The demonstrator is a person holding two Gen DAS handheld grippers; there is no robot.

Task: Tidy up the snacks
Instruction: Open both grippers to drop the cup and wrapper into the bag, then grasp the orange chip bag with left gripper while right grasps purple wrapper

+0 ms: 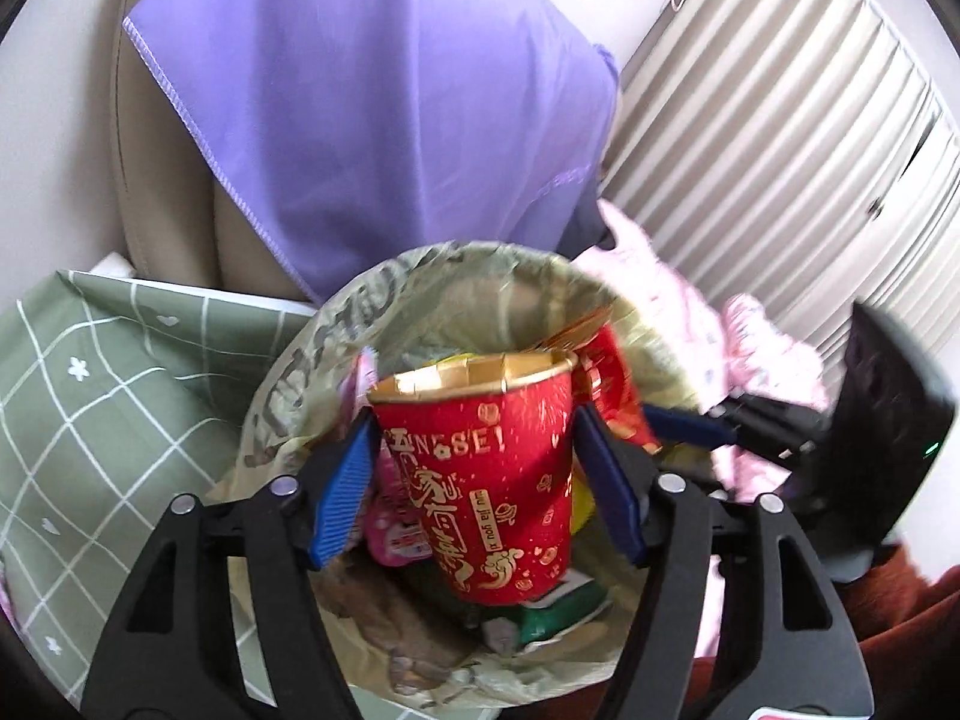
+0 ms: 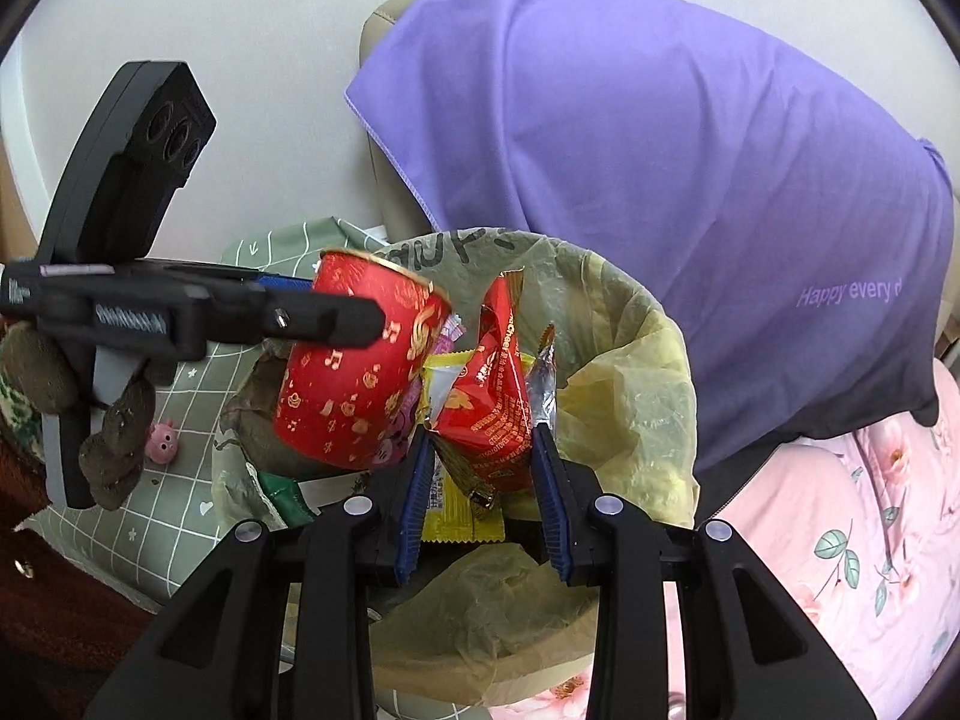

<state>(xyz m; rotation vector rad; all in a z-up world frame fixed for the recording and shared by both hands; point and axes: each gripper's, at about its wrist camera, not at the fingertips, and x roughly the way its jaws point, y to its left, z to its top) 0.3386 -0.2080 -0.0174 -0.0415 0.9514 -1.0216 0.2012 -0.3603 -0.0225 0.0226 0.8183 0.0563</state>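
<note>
A red paper cup [image 1: 480, 468] with gold print and a gold rim sits between the blue pads of my left gripper [image 1: 474, 420], which is shut on it. The cup hangs over a bin [image 1: 288, 360] lined with a yellowish plastic bag. In the right wrist view the cup [image 2: 354, 372] is tilted, with my left gripper [image 2: 336, 300] reaching in from the left. My right gripper [image 2: 480, 435] is shut on a crumpled red snack wrapper [image 2: 492, 384] above the bin [image 2: 660, 312]. The wrapper [image 1: 612, 384] also shows just right of the cup. Pink [image 1: 396, 534], green [image 1: 558, 606] and yellow [image 2: 450, 516] packets lie in the bin.
A purple cloth [image 2: 660, 150] drapes over a beige chair behind the bin. A green checked cloth [image 1: 90, 390] lies to the left and pink floral bedding [image 2: 870, 510] to the right. White slats [image 1: 780, 120] stand at the back right. A brown gloved hand [image 2: 114, 438] holds the left gripper.
</note>
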